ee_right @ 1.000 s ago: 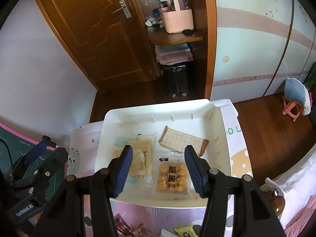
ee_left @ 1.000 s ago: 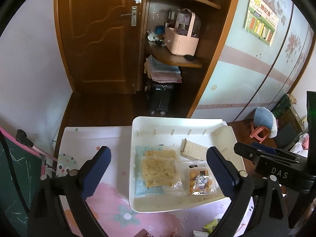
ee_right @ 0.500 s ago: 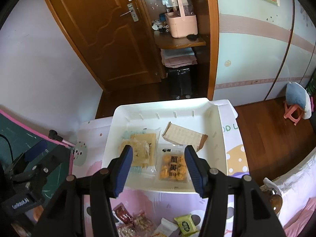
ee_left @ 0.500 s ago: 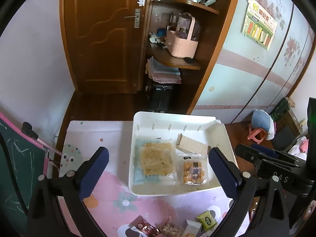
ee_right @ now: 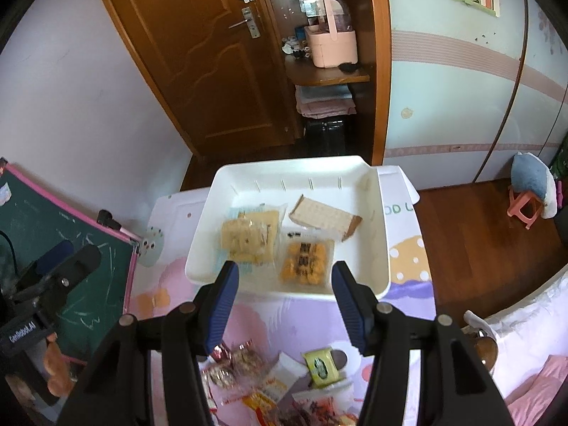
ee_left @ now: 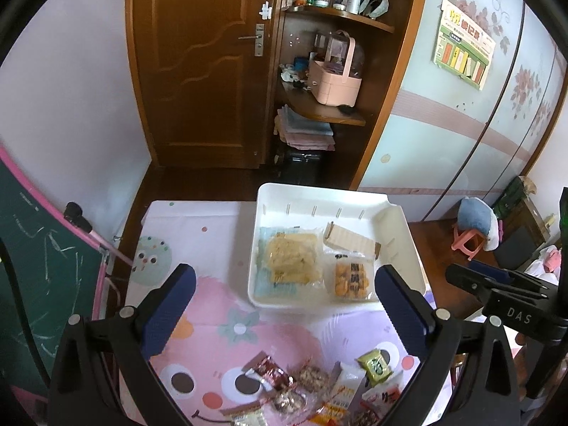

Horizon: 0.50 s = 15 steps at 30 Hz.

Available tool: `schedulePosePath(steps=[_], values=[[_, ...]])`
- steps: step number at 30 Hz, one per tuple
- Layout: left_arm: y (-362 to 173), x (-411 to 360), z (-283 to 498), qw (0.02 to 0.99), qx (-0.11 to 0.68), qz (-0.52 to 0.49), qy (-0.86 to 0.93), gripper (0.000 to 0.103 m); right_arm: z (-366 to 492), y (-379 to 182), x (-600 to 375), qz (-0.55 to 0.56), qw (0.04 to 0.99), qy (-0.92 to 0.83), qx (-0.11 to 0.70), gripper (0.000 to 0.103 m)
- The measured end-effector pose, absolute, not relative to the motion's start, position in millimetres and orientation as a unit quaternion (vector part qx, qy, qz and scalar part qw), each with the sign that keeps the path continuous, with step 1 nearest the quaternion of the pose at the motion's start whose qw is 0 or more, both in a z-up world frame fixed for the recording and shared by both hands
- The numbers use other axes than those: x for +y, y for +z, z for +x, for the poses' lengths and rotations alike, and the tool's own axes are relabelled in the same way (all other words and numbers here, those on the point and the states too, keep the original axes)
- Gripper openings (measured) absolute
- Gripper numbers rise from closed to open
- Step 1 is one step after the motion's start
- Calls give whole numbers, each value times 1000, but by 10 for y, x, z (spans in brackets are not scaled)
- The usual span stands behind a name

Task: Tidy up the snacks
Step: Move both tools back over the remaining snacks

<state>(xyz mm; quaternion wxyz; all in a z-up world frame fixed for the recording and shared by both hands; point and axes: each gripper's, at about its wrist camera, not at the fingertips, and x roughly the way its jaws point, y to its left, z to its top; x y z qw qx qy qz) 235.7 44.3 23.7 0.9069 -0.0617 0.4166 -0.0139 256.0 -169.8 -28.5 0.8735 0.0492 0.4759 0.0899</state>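
A white tray point(ee_left: 319, 195) sits on the table and holds a large pale cracker pack point(ee_left: 291, 259), a small pack of orange snacks point(ee_left: 351, 278) and a beige wafer box point(ee_left: 349, 241). The tray point(ee_right: 376, 248), cracker pack point(ee_right: 248, 238), orange pack point(ee_right: 305, 262) and box point(ee_right: 325, 218) also show in the right wrist view. Loose snack packets point(ee_left: 319, 387) lie in a heap at the table's near edge, among them a green packet point(ee_right: 321, 364). My left gripper point(ee_left: 284, 305) is open and empty above the table. My right gripper point(ee_right: 285, 296) is open and empty, near the tray's front.
The table has a pink cartoon cloth point(ee_left: 213, 319). A green chalkboard with a pink frame point(ee_left: 42, 266) stands at the left. Behind are a wooden door point(ee_left: 198, 64), shelves with a pink basket point(ee_left: 333, 81) and a small pink stool point(ee_left: 468, 245) on the floor.
Both grippers have pulled back from the tray and risen. The tray looks smaller and the heap of loose packets has come into view at the bottom. Both stay open.
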Motion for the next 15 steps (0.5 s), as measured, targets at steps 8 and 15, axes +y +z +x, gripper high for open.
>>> schedulePosePath(steps=[8, 15], values=[[274, 471, 1953, 908, 414, -62, -4, 101, 2236, -332, -1804, 37, 871, 91, 482, 55], [172, 494, 1655, 905, 421, -61, 5, 101, 1990, -482, -1896, 30, 863, 89, 497, 55]])
